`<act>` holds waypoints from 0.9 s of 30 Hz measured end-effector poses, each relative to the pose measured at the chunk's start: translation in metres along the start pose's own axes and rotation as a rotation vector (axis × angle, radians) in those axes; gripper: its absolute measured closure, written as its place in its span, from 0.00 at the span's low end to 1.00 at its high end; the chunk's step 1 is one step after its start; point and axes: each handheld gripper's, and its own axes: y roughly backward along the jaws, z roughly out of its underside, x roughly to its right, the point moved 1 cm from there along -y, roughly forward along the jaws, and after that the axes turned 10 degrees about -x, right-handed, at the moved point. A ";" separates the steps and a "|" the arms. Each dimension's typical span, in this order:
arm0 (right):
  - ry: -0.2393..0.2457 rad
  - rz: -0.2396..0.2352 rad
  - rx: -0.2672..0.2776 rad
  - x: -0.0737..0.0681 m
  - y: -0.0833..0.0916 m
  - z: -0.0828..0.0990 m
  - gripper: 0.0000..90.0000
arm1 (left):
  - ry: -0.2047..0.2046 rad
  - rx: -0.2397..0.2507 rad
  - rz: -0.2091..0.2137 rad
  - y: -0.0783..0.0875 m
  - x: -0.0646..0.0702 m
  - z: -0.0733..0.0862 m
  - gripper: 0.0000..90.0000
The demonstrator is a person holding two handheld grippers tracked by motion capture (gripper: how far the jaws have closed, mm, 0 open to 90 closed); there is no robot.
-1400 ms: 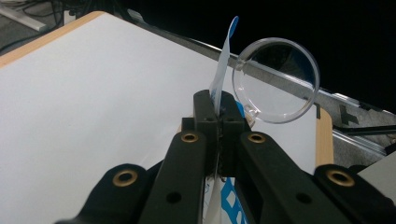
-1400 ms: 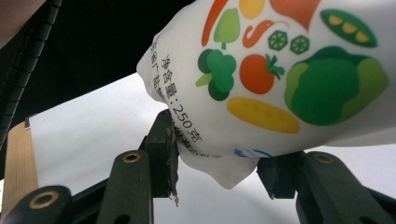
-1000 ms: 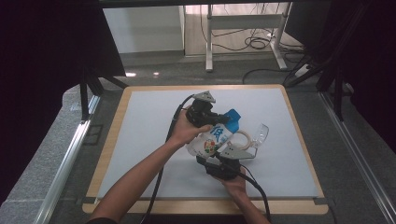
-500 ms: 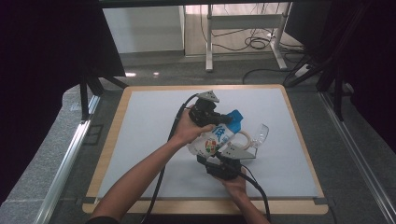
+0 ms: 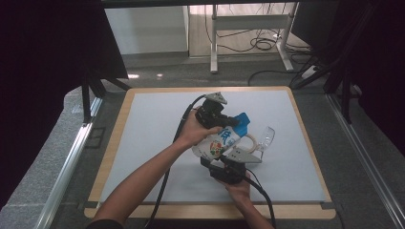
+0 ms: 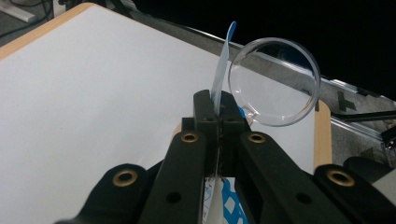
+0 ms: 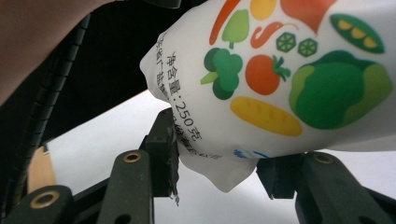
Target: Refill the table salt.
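Note:
A white pouch (image 5: 218, 144) printed with vegetables (image 7: 299, 84) hangs above the white mat (image 5: 143, 143), between both grippers. My left gripper (image 5: 233, 122) comes in from the left and is shut on the pouch's thin blue top edge (image 6: 224, 51). From below, my right gripper (image 5: 225, 158) has its jaws on either side of the pouch's lower end (image 7: 219, 172), pads pressed against it. A clear plastic cup (image 5: 265, 138) sits just right of the pouch. In the left gripper view its round rim (image 6: 275, 81) lies just beyond the jaw tips.
The mat lies on a wood-edged board (image 5: 313, 143) with bare mat all around the hands. Black cables trail from both grippers toward the near edge. Dark curtains and metal rails (image 5: 71, 152) flank the board; a desk frame and floor cables (image 5: 258, 43) stand beyond.
My left gripper has edged slightly to the right with the pouch's top in it. The right gripper and the cup have stayed put.

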 end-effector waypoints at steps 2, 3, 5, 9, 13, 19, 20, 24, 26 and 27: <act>0.001 0.008 0.001 0.000 -0.001 0.000 0.61 | -0.006 -0.006 0.000 -0.001 -0.001 0.000 1.00; 0.002 0.010 0.001 0.000 -0.001 0.000 0.61 | -0.006 -0.008 0.003 -0.001 -0.001 -0.001 1.00; 0.003 0.014 0.001 0.000 -0.001 0.000 0.61 | -0.008 -0.014 0.003 -0.002 -0.002 -0.001 1.00; 0.001 0.022 0.005 0.000 -0.001 -0.001 0.61 | -0.010 -0.024 0.005 -0.003 -0.003 -0.003 1.00; 0.000 0.031 0.011 0.000 -0.001 -0.001 0.61 | -0.009 -0.026 0.011 -0.004 -0.003 -0.005 1.00; -0.025 0.059 0.032 -0.006 -0.002 -0.001 0.61 | -0.011 -0.035 0.018 -0.006 -0.002 -0.007 1.00; -0.027 0.068 0.035 -0.007 -0.002 -0.001 0.61 | -0.012 -0.036 0.019 -0.007 -0.002 -0.008 1.00; -0.030 0.094 0.049 -0.009 -0.004 -0.001 0.61 | -0.018 -0.048 0.018 -0.007 -0.002 -0.010 1.00; -0.030 0.105 0.055 -0.010 -0.005 -0.002 0.61 | -0.020 -0.051 0.020 -0.008 -0.002 -0.011 1.00; -0.035 0.106 0.057 -0.010 -0.005 -0.002 0.61 | -0.020 -0.053 0.019 -0.008 -0.002 -0.011 1.00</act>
